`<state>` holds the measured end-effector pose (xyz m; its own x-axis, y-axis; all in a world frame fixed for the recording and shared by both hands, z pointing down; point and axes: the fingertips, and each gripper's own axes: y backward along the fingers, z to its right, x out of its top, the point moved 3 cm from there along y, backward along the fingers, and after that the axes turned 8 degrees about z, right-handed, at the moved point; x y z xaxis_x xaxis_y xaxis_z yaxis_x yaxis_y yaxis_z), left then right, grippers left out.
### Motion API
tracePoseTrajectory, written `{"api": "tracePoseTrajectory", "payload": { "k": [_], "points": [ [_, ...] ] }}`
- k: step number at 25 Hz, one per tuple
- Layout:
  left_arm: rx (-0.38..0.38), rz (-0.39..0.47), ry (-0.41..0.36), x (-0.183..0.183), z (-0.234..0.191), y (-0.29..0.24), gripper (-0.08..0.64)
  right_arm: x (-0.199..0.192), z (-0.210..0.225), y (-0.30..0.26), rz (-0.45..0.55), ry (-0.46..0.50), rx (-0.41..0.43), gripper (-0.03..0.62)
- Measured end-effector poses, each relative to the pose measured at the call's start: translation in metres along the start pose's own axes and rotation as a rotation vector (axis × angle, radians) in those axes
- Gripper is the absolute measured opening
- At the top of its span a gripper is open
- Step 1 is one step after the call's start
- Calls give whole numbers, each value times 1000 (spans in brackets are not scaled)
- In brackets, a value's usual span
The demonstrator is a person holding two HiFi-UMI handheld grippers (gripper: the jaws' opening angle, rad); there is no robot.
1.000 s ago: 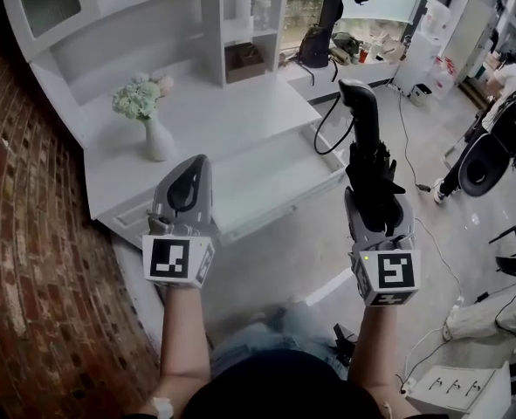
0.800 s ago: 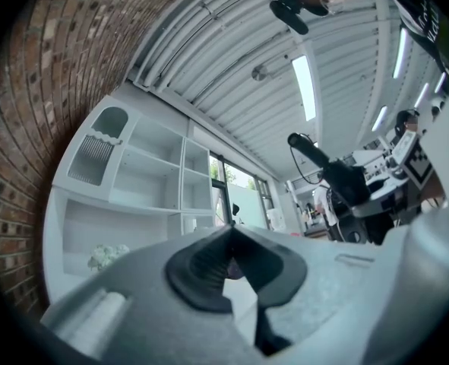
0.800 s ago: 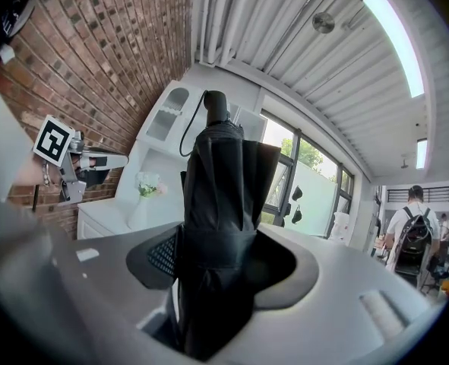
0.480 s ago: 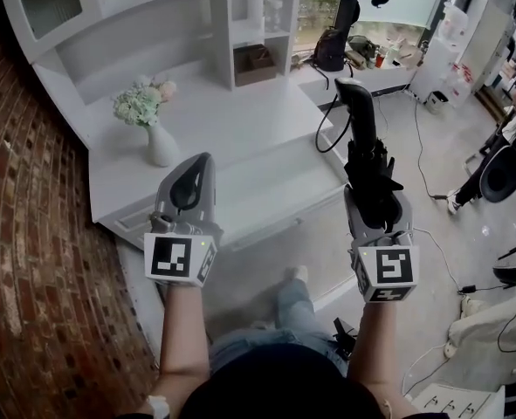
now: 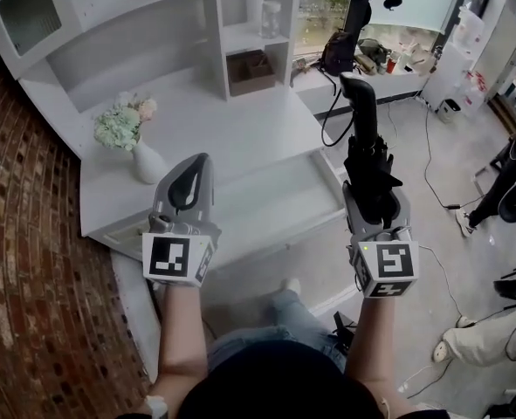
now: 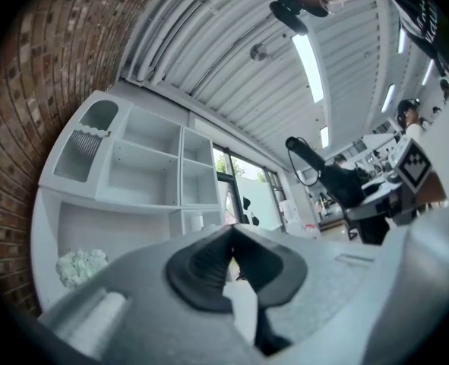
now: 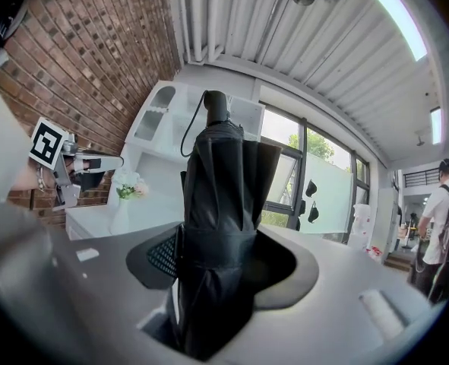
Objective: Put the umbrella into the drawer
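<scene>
A folded black umbrella (image 5: 368, 160) stands upright in my right gripper (image 5: 375, 206), handle end up. The jaws are shut on its lower part, and in the right gripper view the umbrella (image 7: 220, 181) fills the gap between the pads of that gripper (image 7: 216, 261). The white drawer (image 5: 275, 195) hangs pulled out from under the desk top, ahead and between both grippers. My left gripper (image 5: 190, 171) is held over the desk's front left, shut with nothing in it. In the left gripper view, that gripper (image 6: 230, 240) has its pads meeting at the tip.
On the desk's left stands a white vase of flowers (image 5: 128, 133). The shelf unit behind holds a brown box (image 5: 251, 70). A brick wall (image 5: 30, 260) runs along the left. Cables (image 5: 432, 190) and a person's legs (image 5: 485, 334) are on the floor at right.
The head view has shifted, so the desk and vase sit lower and further left. Both grippers keep their pose, and the umbrella stays held upright in the right one.
</scene>
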<state>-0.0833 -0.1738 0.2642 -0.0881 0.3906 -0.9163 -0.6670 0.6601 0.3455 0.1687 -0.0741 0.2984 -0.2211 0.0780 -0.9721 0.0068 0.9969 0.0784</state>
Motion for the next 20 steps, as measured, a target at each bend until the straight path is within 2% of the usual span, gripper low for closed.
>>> {"api": "tracePoseTrajectory", "payload": {
  "k": [10,20],
  "points": [
    [70,-62,-13,-38,7,-59,-3,-47,46,-64,-48,-47,102,244],
    [165,-151,-21,-82,5,-82,-3,-117,56,-124,-148,-70,245,244]
  ]
}}
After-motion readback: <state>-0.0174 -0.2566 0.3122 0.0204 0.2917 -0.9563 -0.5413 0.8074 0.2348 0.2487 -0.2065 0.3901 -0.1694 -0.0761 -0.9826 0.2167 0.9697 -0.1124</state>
